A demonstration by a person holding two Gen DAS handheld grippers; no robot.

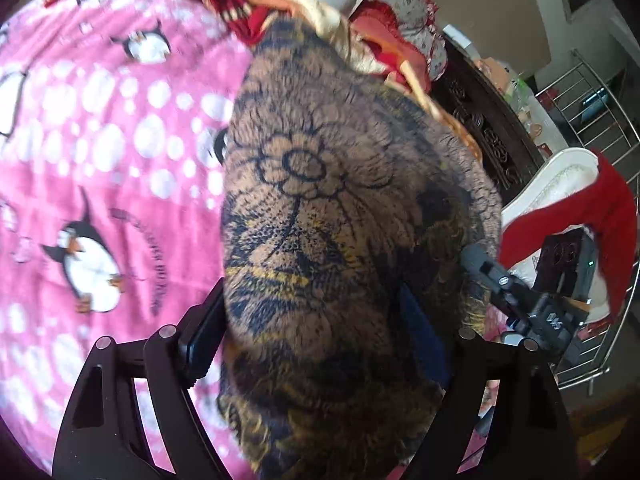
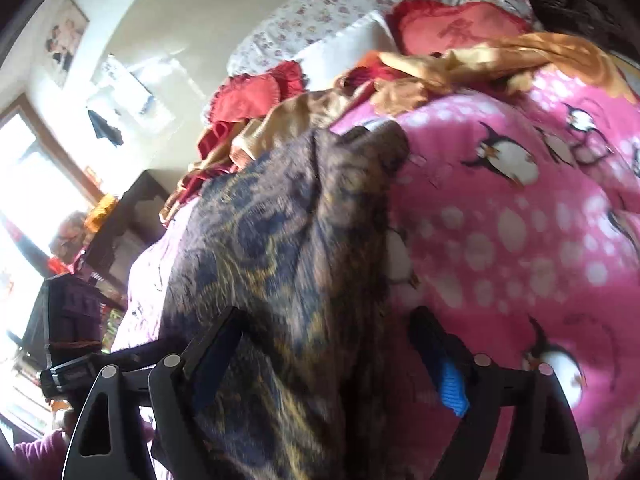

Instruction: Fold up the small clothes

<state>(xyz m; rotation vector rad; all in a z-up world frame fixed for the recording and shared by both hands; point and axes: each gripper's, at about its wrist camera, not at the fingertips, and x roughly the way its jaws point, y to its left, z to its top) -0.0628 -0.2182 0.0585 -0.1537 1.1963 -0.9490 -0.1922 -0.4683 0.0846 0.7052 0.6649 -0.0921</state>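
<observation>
Your left gripper point(image 1: 316, 344) stands wide apart over the bed, and the brown flowered cloth point(image 1: 340, 220) lies loosely between its fingers without either pad pressing on it, so it is released. The cloth stretches from six o'clock up toward twelve o'clock in the left wrist view, spread on the pink penguin blanket point(image 1: 100, 152), which fills the nine o'clock side. At three o'clock you see your right gripper point(image 1: 516, 296) beside the cloth's edge, with a red garment point(image 1: 600, 220) on a white chair behind it. In the right wrist view your right gripper point(image 2: 328, 352) is also spread open, the same cloth point(image 2: 288, 240) running between its fingers untouched by the blue pad point(image 2: 452, 388). Crumpled red and gold bedding point(image 2: 400, 80) is heaped at twelve o'clock past the cloth's far corner.
</observation>
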